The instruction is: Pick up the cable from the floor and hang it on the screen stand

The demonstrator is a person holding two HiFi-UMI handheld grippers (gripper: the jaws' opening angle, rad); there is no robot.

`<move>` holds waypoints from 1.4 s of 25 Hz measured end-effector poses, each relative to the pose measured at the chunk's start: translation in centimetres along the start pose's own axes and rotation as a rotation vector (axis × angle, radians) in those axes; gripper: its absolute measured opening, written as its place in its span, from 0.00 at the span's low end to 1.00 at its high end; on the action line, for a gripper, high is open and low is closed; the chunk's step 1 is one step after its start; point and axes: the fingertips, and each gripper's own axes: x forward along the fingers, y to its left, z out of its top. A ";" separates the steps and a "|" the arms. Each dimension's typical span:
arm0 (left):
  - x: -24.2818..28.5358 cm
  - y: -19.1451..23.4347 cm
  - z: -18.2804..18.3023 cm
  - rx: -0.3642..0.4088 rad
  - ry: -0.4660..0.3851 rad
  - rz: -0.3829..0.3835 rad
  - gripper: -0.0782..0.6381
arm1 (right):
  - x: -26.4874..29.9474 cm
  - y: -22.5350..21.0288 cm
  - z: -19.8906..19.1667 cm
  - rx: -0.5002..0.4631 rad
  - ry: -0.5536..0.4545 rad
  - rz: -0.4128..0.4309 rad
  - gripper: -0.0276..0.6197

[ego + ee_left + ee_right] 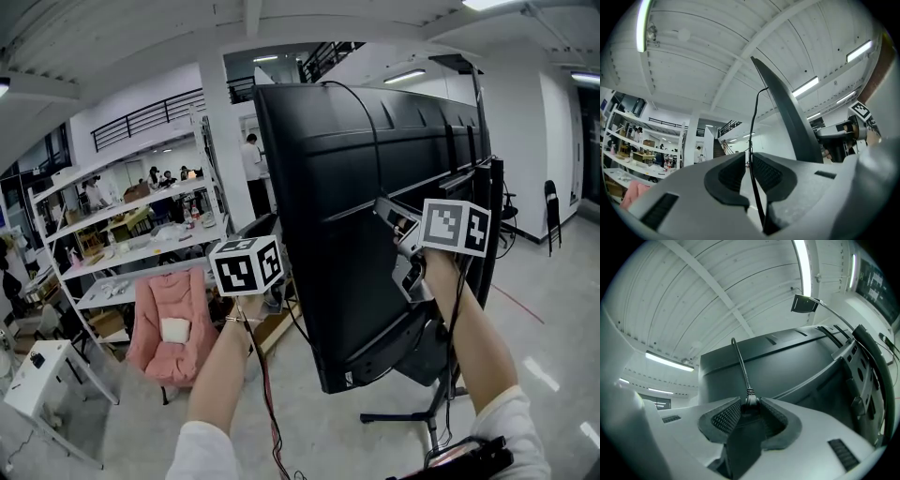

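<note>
Both claws are up at the big black screen [366, 244] filling the middle of the head view, and the cable [376, 131] arcs over its top edge, upper centre. Now the right gripper [750, 405] is clamped tight on the cable's plug end. Over at the screen's lower left, the left gripper [749, 164] has its jaws a crack apart, the thin cable running through the gap. The screen stand [422, 417] sits bottom right

White sleeves [208, 450] — grey claws [748, 164] [750, 404]
</note>
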 end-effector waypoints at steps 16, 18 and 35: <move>-2.5 -0.7 0.2 -0.037 -0.035 -0.054 0.25 | -0.9 -2.0 -1.0 0.030 -0.010 -0.025 0.23; -2.9 -0.9 0.2 -0.046 -0.045 -0.057 0.26 | -1.2 -2.3 -1.1 0.035 -0.007 -0.024 0.23; -6.9 -3.3 0.3 -0.081 -0.087 -0.065 0.26 | -2.9 -1.2 -4.1 0.067 0.027 -0.017 0.23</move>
